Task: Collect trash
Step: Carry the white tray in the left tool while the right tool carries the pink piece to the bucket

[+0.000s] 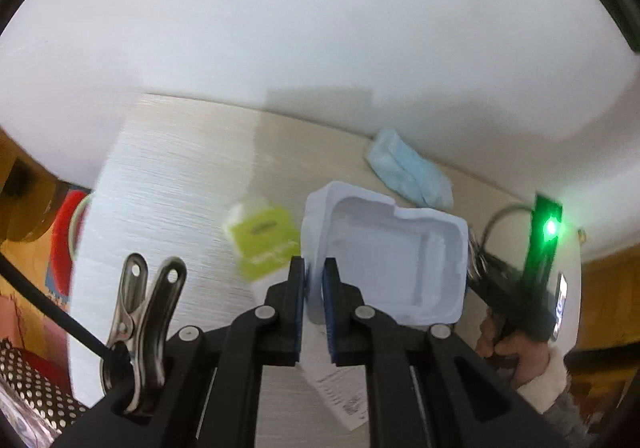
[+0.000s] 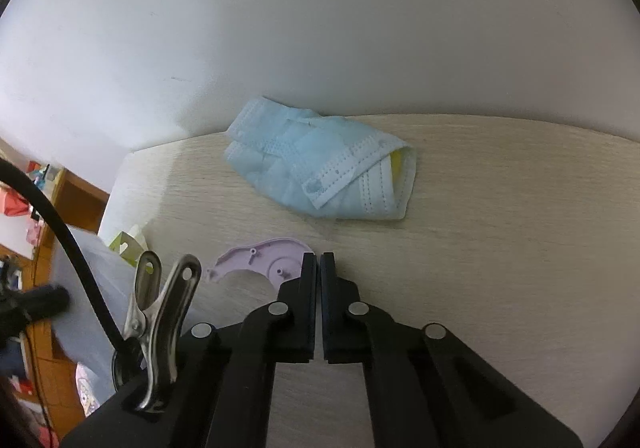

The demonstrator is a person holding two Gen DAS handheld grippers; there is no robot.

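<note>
Holding the white plastic tray (image 1: 392, 260) by its near-left wall with my left gripper (image 1: 316, 280), jaws clamped narrow on that thin edge. The tray is my landmark: the green-and-white carton (image 1: 262, 236) sits just left of it on the table (image 1: 172, 184), and the crumpled blue face mask (image 1: 408, 168) lies beyond it to the right, long axis slanting from far-left down to near-right. Over on the right, my right gripper (image 2: 318, 268) has its jaws pressed together; the lilac plastic piece (image 2: 264, 258) touches their left side, but I can't tell if they've pinched its edge. From those jaws the mask is straight ahead, so my guess is the right hand is nearer for it.
</note>
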